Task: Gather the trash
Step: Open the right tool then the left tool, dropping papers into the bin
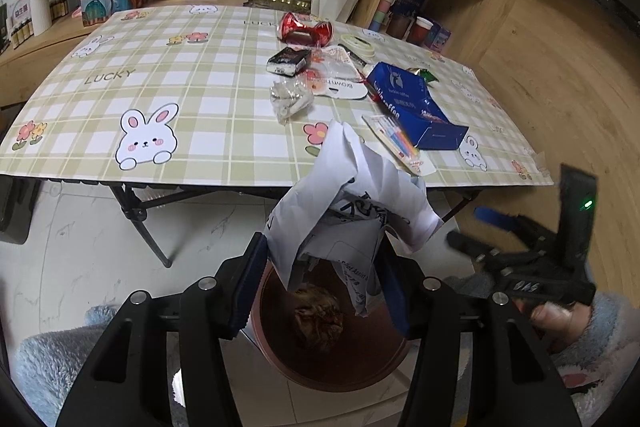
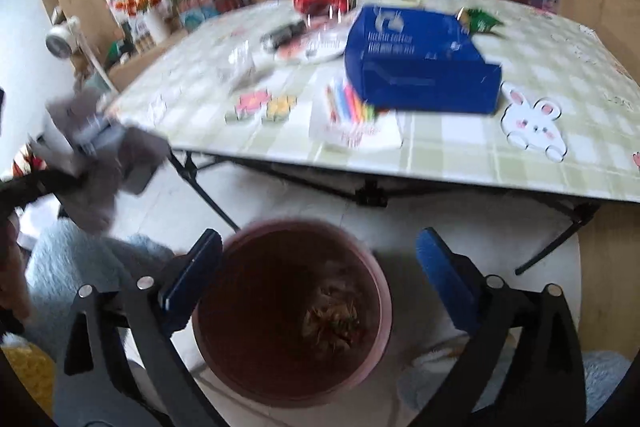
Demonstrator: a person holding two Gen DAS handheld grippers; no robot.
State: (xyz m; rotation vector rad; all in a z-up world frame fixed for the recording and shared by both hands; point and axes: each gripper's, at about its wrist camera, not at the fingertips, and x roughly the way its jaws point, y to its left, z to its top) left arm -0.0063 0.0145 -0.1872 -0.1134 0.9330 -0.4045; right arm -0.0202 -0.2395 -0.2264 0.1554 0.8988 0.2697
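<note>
Left wrist view: a crumpled white sheet of printed paper (image 1: 352, 203) is clamped between the blue pads of the left gripper (image 1: 320, 283) and is held directly above the round reddish-brown plastic bin (image 1: 276, 359) that stands on the pale tiled floor. The paper is wide and spreads past both pads, so on release a flap could be caught on the bin's rim or on a pad, and the sheet could be tipped onto the floor beside the bin. A release made too far to one side would cause the same miss.

From the right wrist view, the right gripper (image 2: 320, 279) is seen with its jaws spread wide and nothing between them, also over the bin. Its fingers could be knocked against the rim if lowered carelessly.

Inside the bin one brownish crumpled wad (image 2: 332, 319) is seen at the bottom. An opened blue cardboard box (image 2: 420, 67) is left on the checked tabletop (image 1: 160, 107); its contents cannot be made out.
</note>
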